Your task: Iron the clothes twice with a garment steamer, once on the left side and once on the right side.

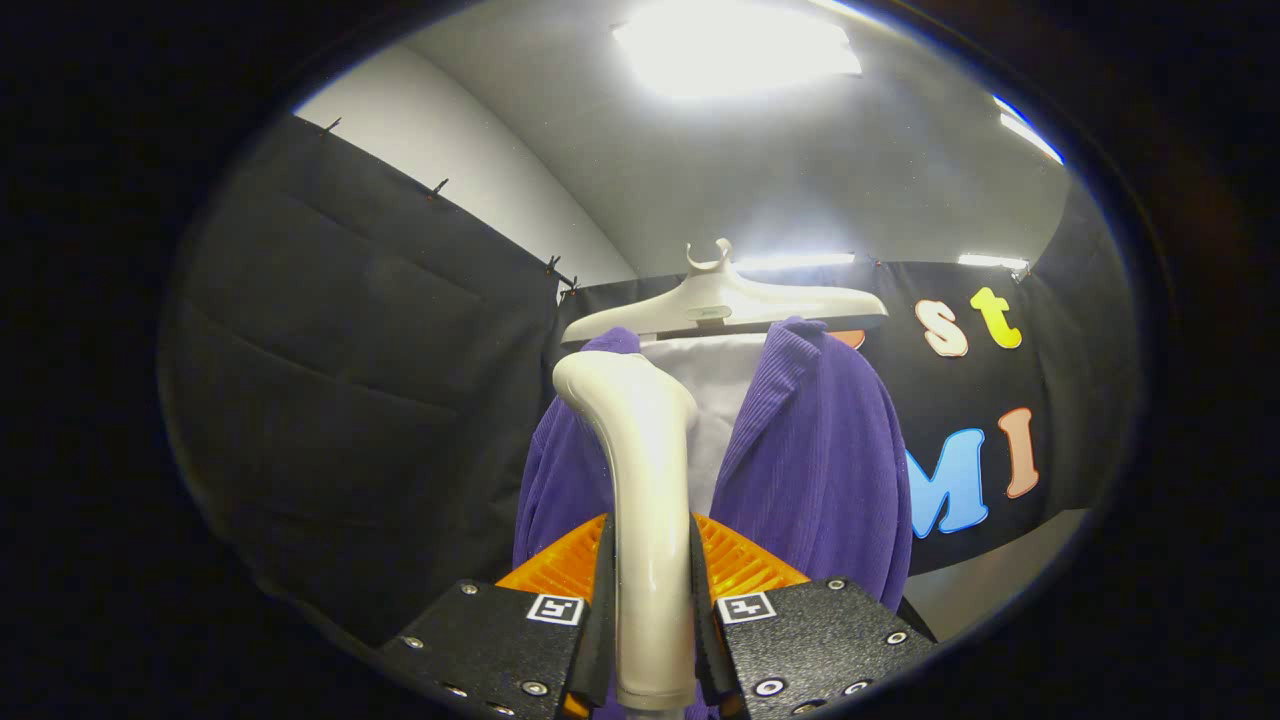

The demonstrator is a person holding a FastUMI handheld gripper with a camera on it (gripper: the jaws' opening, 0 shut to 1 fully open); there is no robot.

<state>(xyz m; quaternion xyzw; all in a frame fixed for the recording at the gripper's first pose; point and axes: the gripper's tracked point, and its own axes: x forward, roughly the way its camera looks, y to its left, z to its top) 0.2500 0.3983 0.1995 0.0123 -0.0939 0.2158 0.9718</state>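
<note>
Black cloth walls close in the booth on the left and behind, under a pale ceiling with bright lamps. The gripper (652,610) has both fingers pressed against the steamer (645,470), pinching its smooth handle, which rises upright between them and bends at the top toward the clothes. The handle looks hard and glossy, so it may slip or twist in the pinch; a hold low on the straight shaft, as now, seems the steadiest. It is probably fairly light, though any hose below would tug; none can be seen.

Just beyond the steamer head hangs the purple jacket (820,450), over a pale shirt (722,400), on a white hanger (725,305). The jacket's ribbed fabric looks soft and will swing or bunch if pushed hard, so light strokes seem wise. The head stands in front of the jacket's left half, whether touching I cannot tell. There is open room to the left before the side cloth, and some to the right; the hanger's arms limit travel above.
</note>
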